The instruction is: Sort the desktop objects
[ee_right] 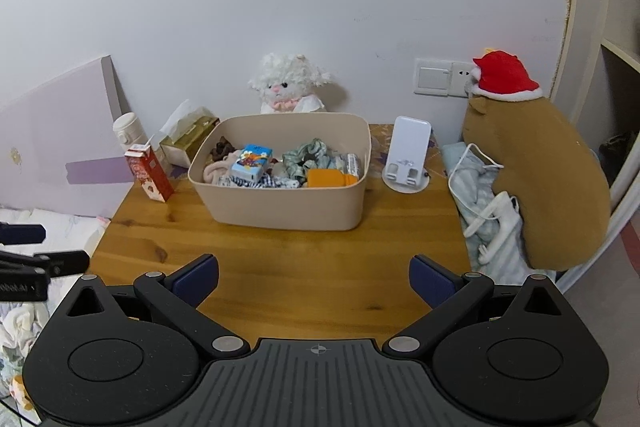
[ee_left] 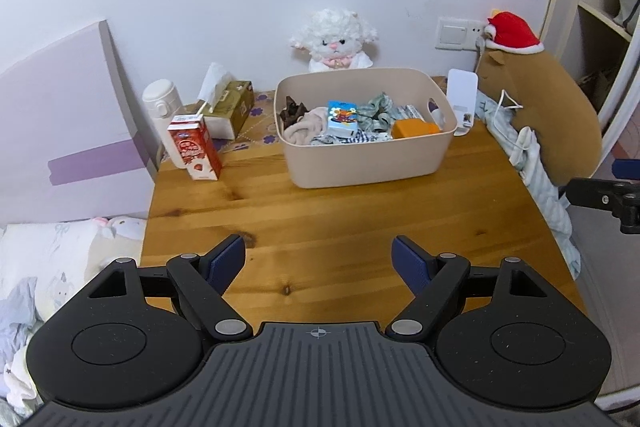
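Observation:
A beige storage bin (ee_left: 362, 163) (ee_right: 280, 207) stands at the back middle of the wooden table (ee_left: 320, 223) (ee_right: 280, 267). It holds a blue tissue pack (ee_left: 342, 117) (ee_right: 252, 161), an orange block (ee_left: 414, 128) (ee_right: 328, 179), hair scrunchies and folded cloths. My left gripper (ee_left: 319, 261) is open and empty, over the table's near edge. My right gripper (ee_right: 314, 279) is open and empty, also over the near edge. Part of the right gripper shows at the right edge of the left wrist view (ee_left: 608, 199).
A red milk carton (ee_left: 195, 147) (ee_right: 149, 171), a tissue box (ee_left: 228, 105) (ee_right: 188, 141) and a white bottle (ee_left: 162, 103) (ee_right: 129, 130) stand at the back left. A white phone stand (ee_left: 462, 101) (ee_right: 410, 157), a sheep plush (ee_left: 336, 41) (ee_right: 288, 83) and a brown plush (ee_left: 548, 115) (ee_right: 548, 179) are at the back right.

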A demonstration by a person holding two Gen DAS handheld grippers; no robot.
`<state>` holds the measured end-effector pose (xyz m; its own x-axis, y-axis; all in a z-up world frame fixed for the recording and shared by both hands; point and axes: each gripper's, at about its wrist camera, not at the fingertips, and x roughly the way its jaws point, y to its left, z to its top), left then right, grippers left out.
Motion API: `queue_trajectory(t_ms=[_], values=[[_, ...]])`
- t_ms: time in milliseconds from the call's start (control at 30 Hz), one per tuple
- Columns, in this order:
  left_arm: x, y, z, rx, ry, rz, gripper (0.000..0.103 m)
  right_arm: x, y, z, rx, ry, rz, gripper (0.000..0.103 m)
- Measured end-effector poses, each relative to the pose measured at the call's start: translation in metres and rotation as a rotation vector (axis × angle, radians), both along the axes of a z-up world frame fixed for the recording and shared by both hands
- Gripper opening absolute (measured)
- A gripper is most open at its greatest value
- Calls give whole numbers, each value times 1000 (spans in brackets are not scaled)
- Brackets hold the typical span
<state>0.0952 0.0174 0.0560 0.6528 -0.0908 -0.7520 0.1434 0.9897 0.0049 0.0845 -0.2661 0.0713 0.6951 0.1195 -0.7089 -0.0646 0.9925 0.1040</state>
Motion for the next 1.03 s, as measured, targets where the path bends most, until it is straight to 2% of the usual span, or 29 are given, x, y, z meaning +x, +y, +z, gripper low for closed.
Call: queue_trajectory(t_ms=[133,667,833,1033], values=[[-21,3,6,22,-3,-6,82,-21,2,6,-5,-1,-2,103],[-84,2,38,13,-25,-72,82,-75,2,25,-24,14,-2,103],[-98,-3,43,36,-36,-107,82,-86,0,33,-32,14,-4,103],[-99,-4,40,20,-9,-126,82,-91,-2,39,-34,9,-9,103]])
